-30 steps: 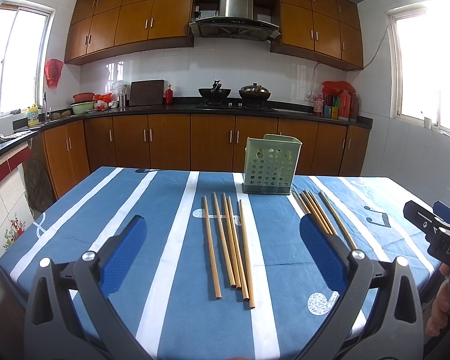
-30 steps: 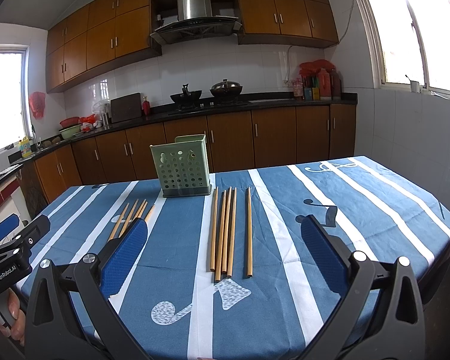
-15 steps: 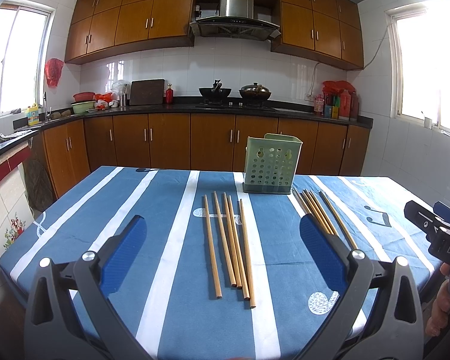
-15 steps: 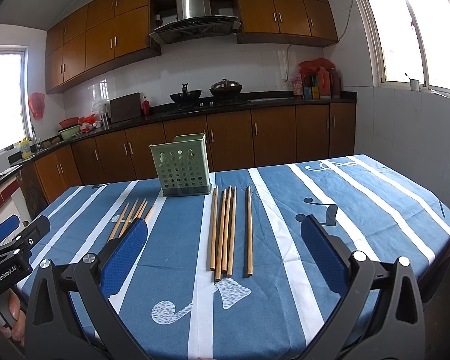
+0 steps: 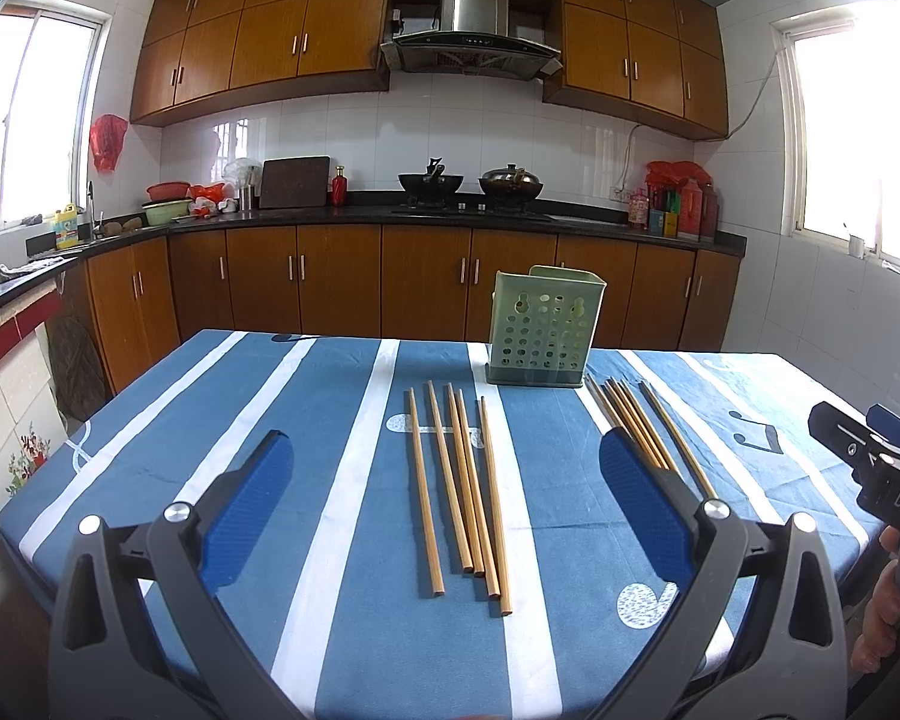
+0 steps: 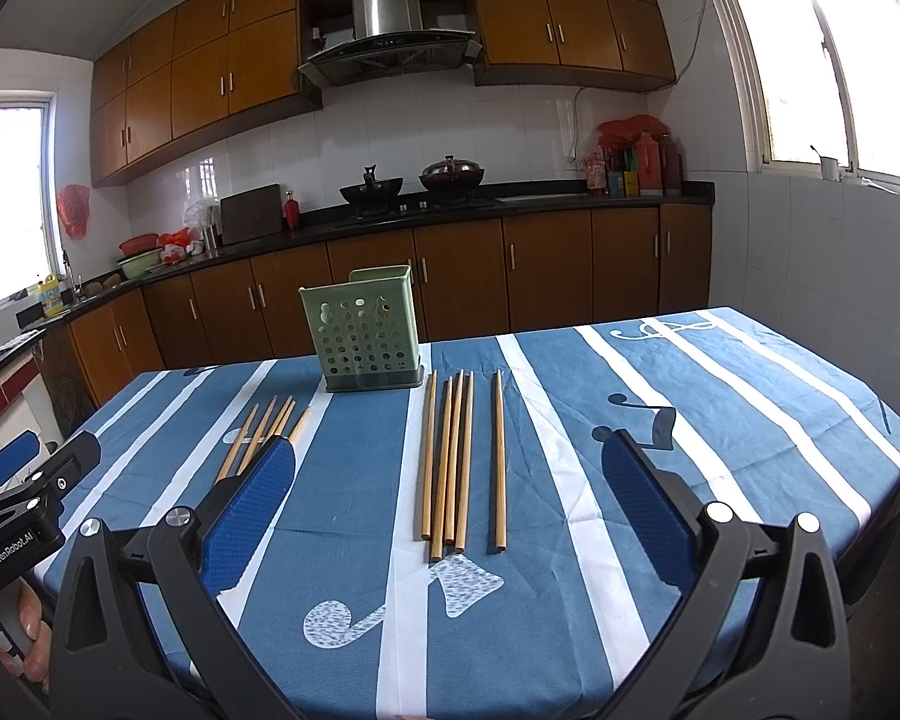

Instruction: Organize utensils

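Note:
A green perforated utensil holder [image 5: 543, 327] stands upright at the table's far side; it also shows in the right wrist view [image 6: 363, 330]. Several wooden chopsticks [image 5: 462, 486] lie flat side by side in front of my left gripper [image 5: 444, 492], which is open and empty above the table's near edge. A second group of chopsticks [image 6: 456, 456] lies before my right gripper [image 6: 450, 492], also open and empty. That second group shows at the right in the left wrist view [image 5: 642, 420]. The left group shows in the right wrist view [image 6: 264, 426], partly hidden by a finger.
The table wears a blue cloth with white stripes [image 5: 330, 480]. Kitchen cabinets and a counter with woks [image 5: 432, 180] run behind it. The right gripper's body [image 5: 876, 468] shows at the left view's right edge; the left gripper's body [image 6: 24, 498] at the right view's left edge.

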